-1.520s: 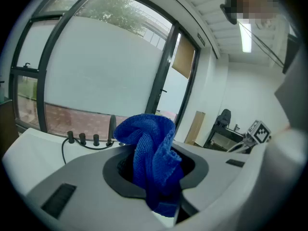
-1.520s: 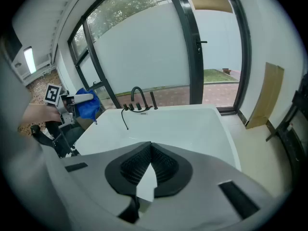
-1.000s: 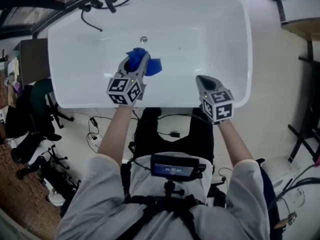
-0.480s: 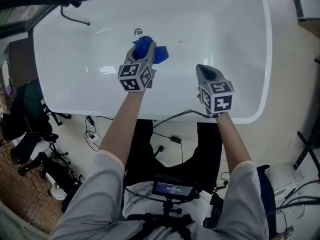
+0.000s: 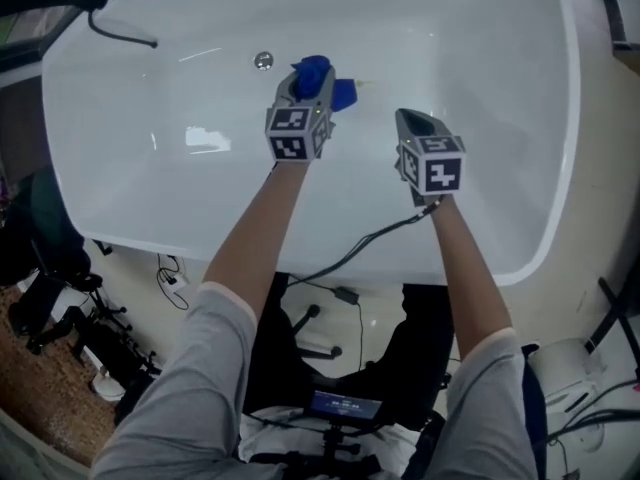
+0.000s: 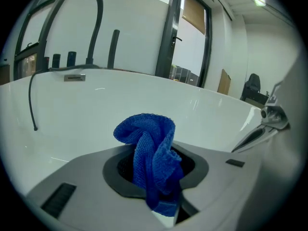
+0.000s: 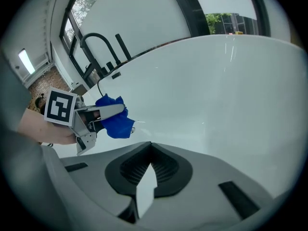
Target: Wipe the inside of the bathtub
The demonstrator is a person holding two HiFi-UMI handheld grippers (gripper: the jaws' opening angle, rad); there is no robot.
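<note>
Left claw point(image 6: 161, 186), low centre of the left gripper view, pinches a bunched blue cloth point(image 6: 147, 134). Right claw point(image 7: 144, 177) is closed and empty. The cloth sits upper centre in the head view, inside the bathtub point(image 5: 480, 118). Risk: wiping drag could tug the loosely bunched cloth free, toward the drain point(image 5: 263, 60) beyond.

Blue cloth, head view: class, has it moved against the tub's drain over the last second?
Yes. The blue cloth, gripped by the left hand-held gripper, has shifted rightward of the drain and farther from the person.
</note>
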